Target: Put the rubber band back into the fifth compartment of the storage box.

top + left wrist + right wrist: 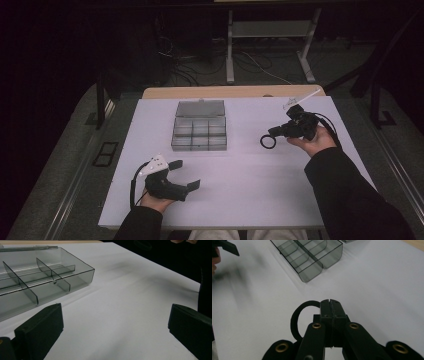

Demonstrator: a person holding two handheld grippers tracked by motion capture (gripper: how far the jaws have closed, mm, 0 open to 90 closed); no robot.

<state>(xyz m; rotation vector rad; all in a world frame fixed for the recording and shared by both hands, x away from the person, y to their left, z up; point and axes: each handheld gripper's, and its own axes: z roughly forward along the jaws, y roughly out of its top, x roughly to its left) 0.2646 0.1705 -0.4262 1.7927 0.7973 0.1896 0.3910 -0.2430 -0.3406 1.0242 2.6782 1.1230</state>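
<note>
Dark floor and a tangle of cables lay beyond the white table (pixel 235 170), where I worked with a tool in each hand. Largest on it was the clear plastic organizer box (pixel 199 132), set at the far middle with its lid laid back and its compartments open upward; I judged it stood that way so small parts could be dropped straight in, and every compartment I could see looked bare. My left gripper (pixel 186 174) rested low near my edge of the table, its jaws spread wide with nothing between them, likely kept ready and out of the way. My right gripper (pixel 273 134), off to the right of the box and well apart from it, had its jaws pressed together on the black ring (pixel 268 141), pinching its rim so the loop hung out to the side, clear of the tabletop. I could read no brand, label or writing anywhere.
</note>
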